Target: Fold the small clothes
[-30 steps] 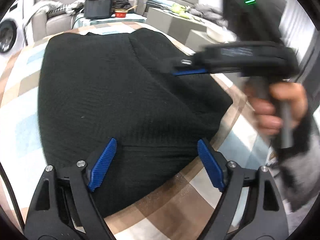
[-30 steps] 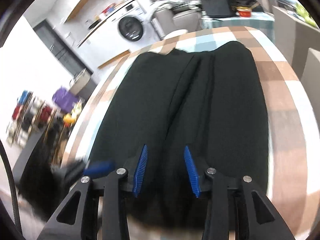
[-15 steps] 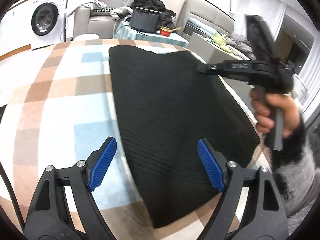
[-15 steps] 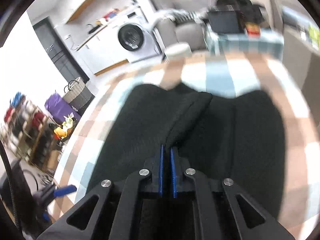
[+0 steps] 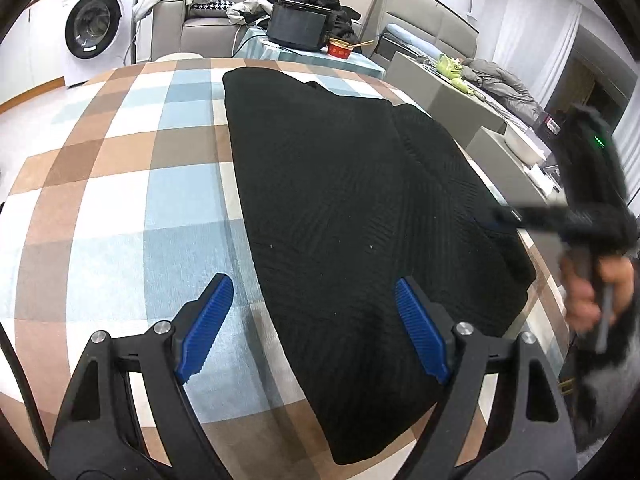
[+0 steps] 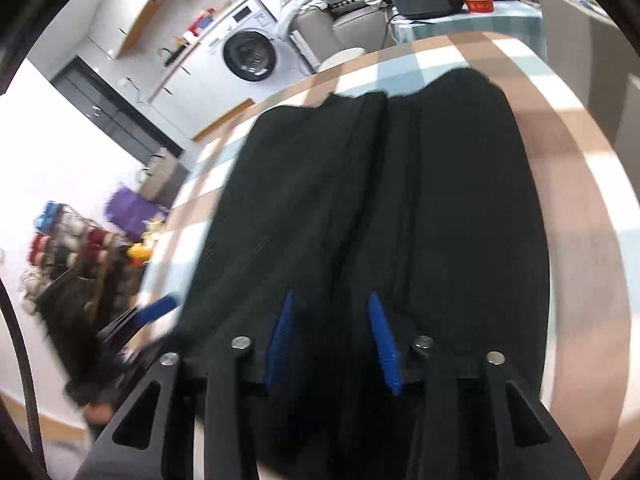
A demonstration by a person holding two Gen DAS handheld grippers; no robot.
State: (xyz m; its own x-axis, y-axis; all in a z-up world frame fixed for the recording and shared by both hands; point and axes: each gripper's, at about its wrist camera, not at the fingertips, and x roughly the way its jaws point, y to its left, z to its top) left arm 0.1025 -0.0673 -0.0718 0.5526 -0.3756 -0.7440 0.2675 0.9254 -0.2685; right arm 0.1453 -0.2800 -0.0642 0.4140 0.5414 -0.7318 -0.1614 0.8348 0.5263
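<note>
A black garment [image 5: 360, 216] lies spread along the checked surface [image 5: 120, 184], filling the middle and right of the left wrist view, its near corner at the bottom of the frame. The left tool [image 5: 316, 328] hovers low in that view with its jaws wide apart — one blue pad over bare cloth-covered surface, the other over the garment's edge, gripping nothing. The right tool [image 6: 332, 340] sits at the bottom centre of its own blurred view, jaws opening over a lengthwise ridge in the garment, pads not pressing it. A washer [image 5: 94, 28] stands upper left — a hand [image 5: 588, 288] at the right edge holds the right tool's handle
</note>
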